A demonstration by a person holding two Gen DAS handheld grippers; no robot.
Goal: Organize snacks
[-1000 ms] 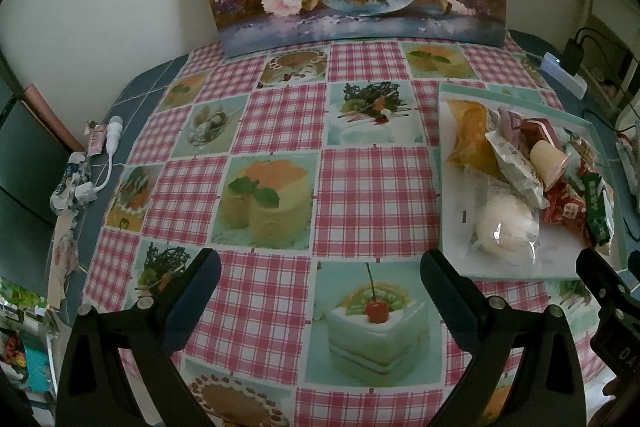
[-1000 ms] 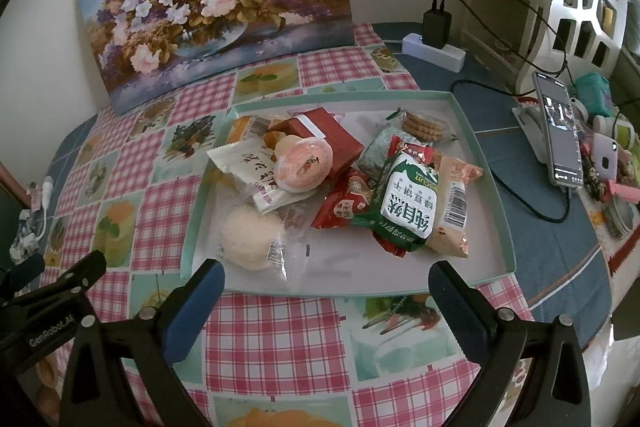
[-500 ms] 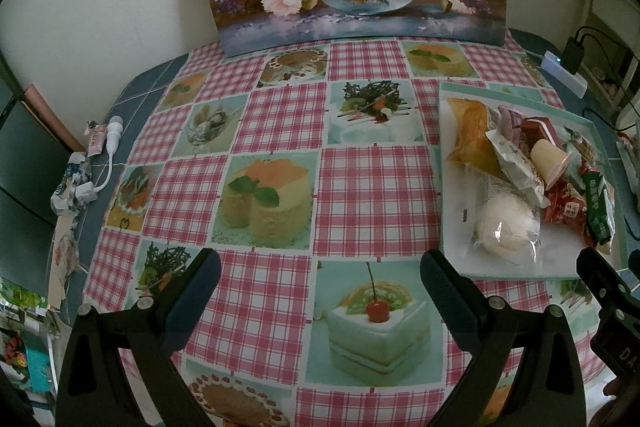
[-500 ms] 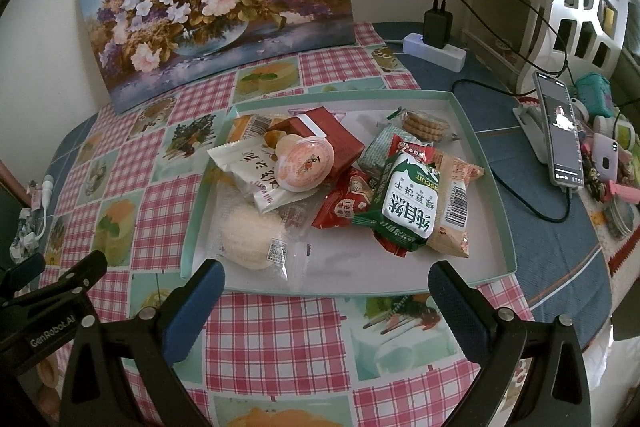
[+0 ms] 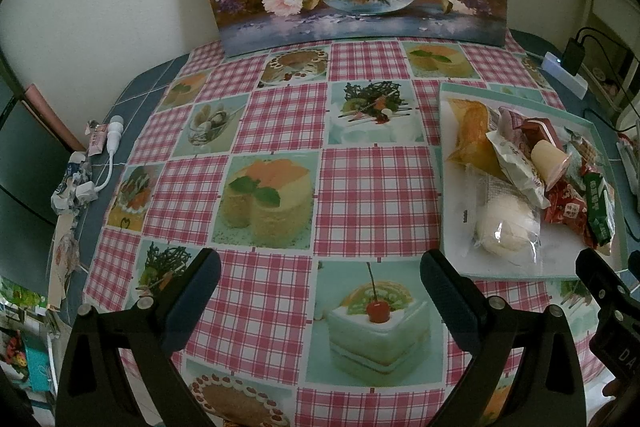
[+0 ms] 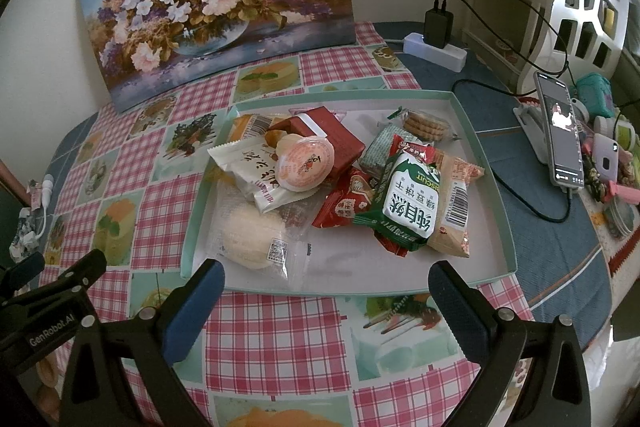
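Snacks [image 6: 332, 183] lie heaped in a shallow tray [image 6: 496, 195] on the right part of the bench [image 5: 376, 187]; a green biscuit packet [image 6: 408, 203] rests on red wrappers, a jelly cup [image 6: 306, 163] sits tipped on a white sachet, a round bun in clear wrap [image 6: 250, 237] lies at the tray's near left corner, and a pack of round biscuits [image 6: 426, 125] lies apart toward the back; the right gripper [image 6: 326, 301] hovers just short of the tray's near rim, jaws wide and holding nothing; the left gripper [image 5: 320, 291] hangs over bare checked cloth beside the tray, jaws likewise wide and holding nothing; a jumbled pile in one tray fits either sorting about to proceed or gathering just finished, and these views do not settle which; any pick from the heap would call for a top piece, since lower packets are pinned.
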